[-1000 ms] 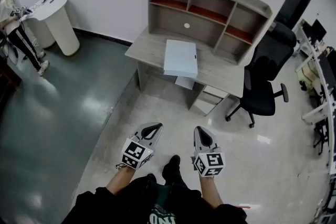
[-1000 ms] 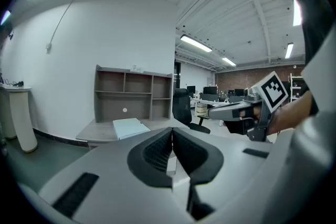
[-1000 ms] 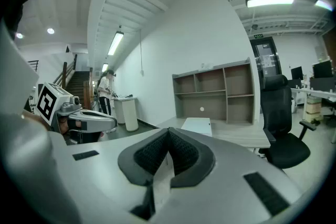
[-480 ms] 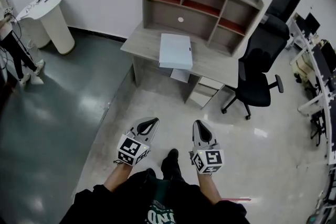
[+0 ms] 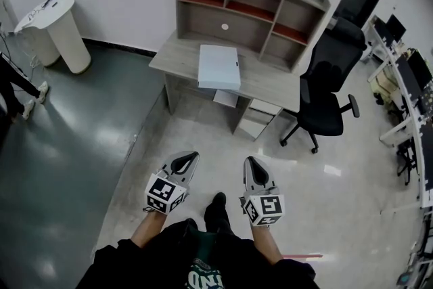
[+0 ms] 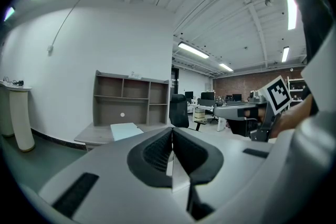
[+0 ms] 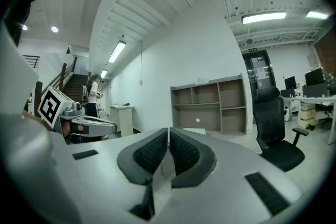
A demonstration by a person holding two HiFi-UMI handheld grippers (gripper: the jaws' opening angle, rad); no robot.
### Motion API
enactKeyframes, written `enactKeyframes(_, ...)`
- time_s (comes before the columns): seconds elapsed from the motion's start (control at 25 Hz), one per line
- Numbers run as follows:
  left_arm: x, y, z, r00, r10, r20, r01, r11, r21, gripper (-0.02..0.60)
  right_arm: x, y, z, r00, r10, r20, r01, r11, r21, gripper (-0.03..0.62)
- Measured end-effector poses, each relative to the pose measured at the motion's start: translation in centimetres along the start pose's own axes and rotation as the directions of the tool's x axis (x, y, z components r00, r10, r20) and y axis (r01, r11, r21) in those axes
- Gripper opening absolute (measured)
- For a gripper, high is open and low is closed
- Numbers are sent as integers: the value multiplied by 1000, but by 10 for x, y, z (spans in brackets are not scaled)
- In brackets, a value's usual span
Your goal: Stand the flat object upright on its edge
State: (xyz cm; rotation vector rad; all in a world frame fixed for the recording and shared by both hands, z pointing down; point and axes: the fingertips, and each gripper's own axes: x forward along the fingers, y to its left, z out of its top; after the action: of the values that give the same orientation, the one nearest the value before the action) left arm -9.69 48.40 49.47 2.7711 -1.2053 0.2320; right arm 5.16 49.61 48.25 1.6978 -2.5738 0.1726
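Note:
A flat white box [image 5: 219,67] lies on the grey desk [image 5: 270,87] across the room, below its shelf unit [image 5: 250,10]; it also shows in the left gripper view as a pale slab [image 6: 125,130] and in the right gripper view as a thin sliver [image 7: 196,131]. My left gripper [image 5: 190,156] and right gripper [image 5: 250,161] hang side by side near my body, far short of the desk. Both are shut with nothing between the jaws. Each points roughly level toward the desk.
A black office chair [image 5: 325,95] stands right of the desk. A white round-ended stand [image 5: 51,30] sits at the left wall, with a person's legs [image 5: 17,91] at the left edge. More desks and monitors [image 5: 406,78] line the right side. My shoe [image 5: 216,208] is between the grippers.
The desk, chair and stand have slid left and slightly up in the head view. The person at the left has nearly left the picture. Both grippers stay shut.

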Motion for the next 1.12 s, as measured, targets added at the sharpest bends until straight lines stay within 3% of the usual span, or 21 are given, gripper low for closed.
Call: enactKeyframes(1.12, 13, -28, -2, 999, -48, -20, 48, 999, 2, 12, -22, -8, 0, 1000, 19, -1, -19, 999, 29, 35)
